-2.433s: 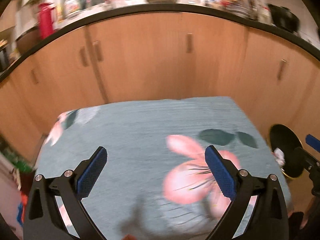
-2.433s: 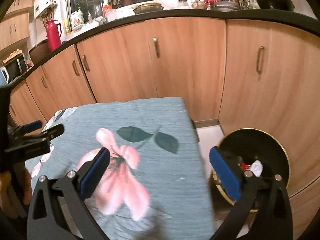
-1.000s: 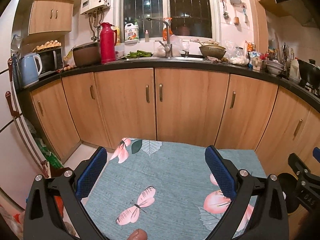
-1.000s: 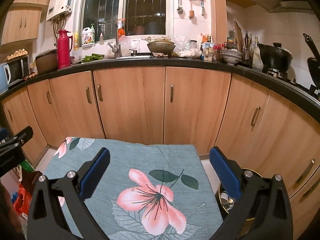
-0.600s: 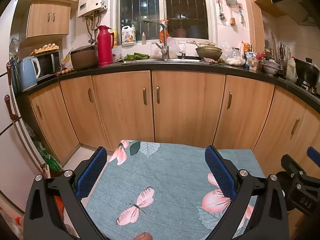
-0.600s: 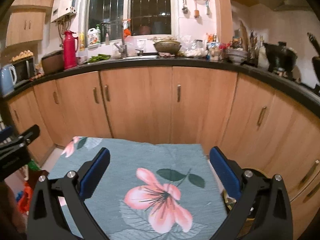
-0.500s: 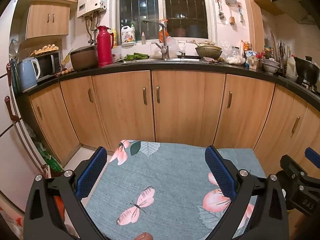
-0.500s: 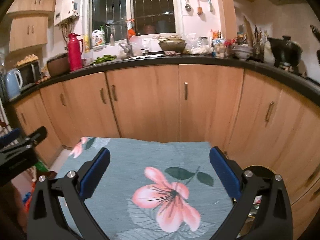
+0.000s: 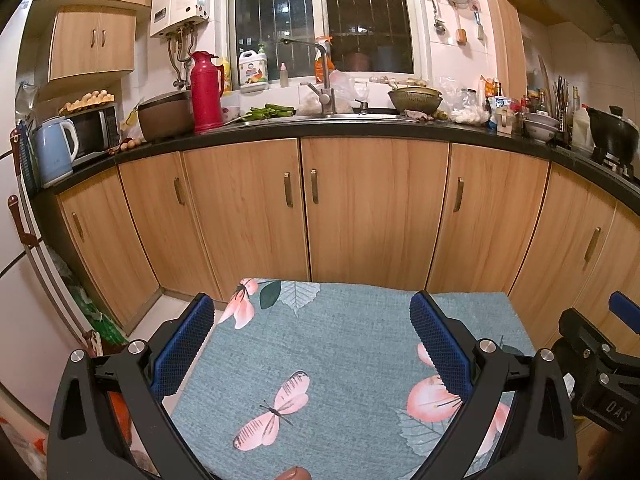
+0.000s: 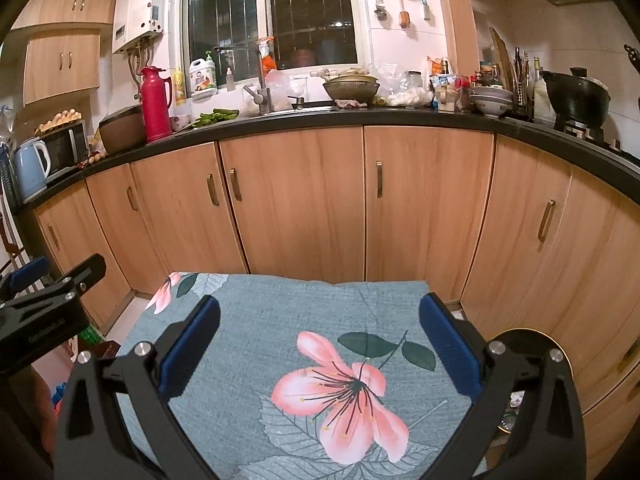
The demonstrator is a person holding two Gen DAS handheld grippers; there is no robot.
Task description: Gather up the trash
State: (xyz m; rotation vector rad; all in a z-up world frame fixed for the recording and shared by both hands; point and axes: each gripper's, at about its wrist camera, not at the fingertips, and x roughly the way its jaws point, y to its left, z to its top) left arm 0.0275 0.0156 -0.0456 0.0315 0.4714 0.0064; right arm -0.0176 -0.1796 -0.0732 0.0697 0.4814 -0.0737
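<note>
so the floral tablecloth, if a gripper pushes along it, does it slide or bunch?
Likely bunches: the floral tablecloth looks like soft woven fabric, with faint creases near its far edge. It drapes over the table edges, so it is probably floppy, not stiff. No objects are visible on it to pin it down, so a push may drag it. Both grippers are open above it.
</note>
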